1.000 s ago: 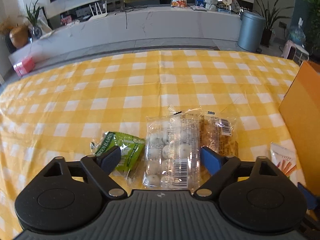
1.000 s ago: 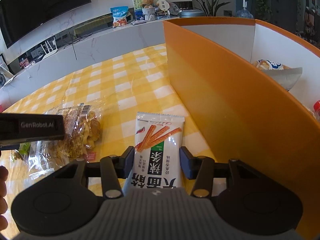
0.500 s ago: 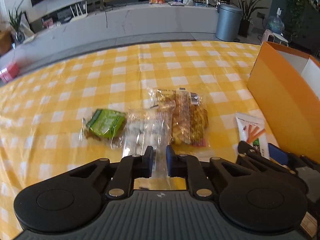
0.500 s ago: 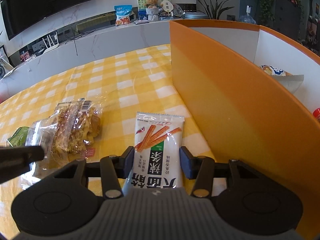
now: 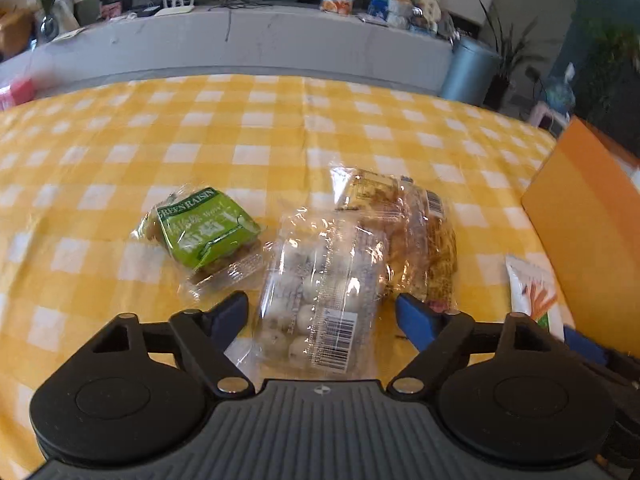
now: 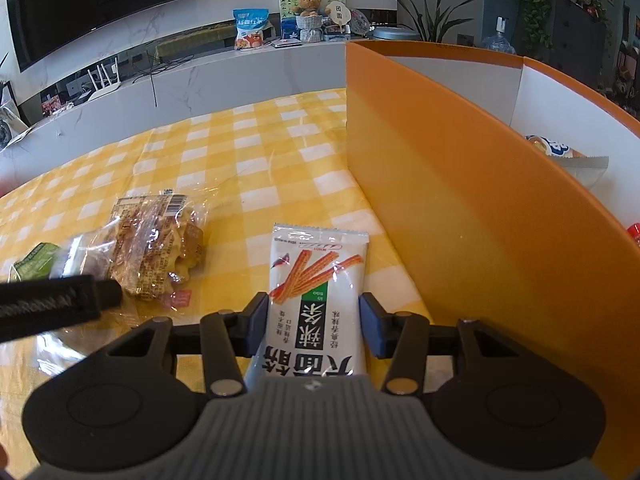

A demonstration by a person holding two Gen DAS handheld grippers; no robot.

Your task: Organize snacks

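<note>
Left wrist: clear bun packet (image 5: 320, 300) between wide-spread left claw (image 5: 322, 316) fingers.

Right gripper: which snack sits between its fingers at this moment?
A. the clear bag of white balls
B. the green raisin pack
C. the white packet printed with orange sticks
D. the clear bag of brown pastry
C: in the right wrist view the white stick-snack packet lies lengthwise between the right gripper and its blue pads, beside the orange box; whether the pads press it cannot be told.
</note>
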